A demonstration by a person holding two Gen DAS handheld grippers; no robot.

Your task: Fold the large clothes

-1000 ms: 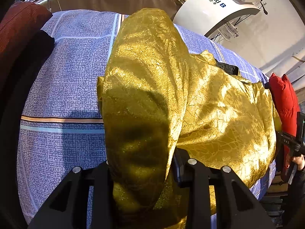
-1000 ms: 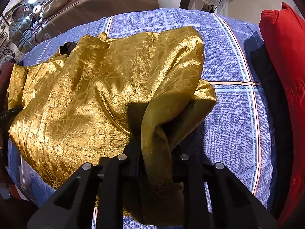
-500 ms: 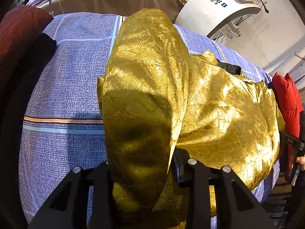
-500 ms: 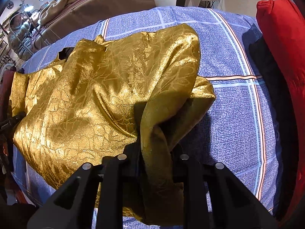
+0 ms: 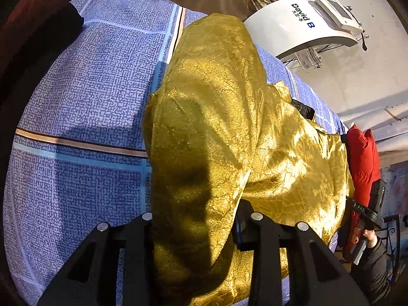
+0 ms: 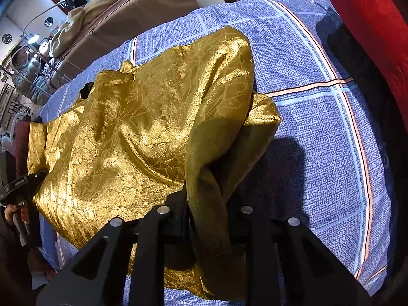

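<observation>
Here I have the left claw (image 5: 193, 224) and the right claw (image 6: 209, 219) each clamped on a bunched edge of the gold garment (image 5: 280, 158), which spreads ahead of both across the bed (image 5: 76, 97), so I can fold it evenly.

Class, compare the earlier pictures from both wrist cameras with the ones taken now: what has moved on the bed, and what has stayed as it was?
Little has changed. Both views have rolled and shifted slightly, so the tongs have moved a little with the cloth. The left tongs remain clamped on one bunched end of the gold garment, the right tongs on the other. Nothing was let go. The garment lies spread over the blue checked bedsheet as before.
</observation>
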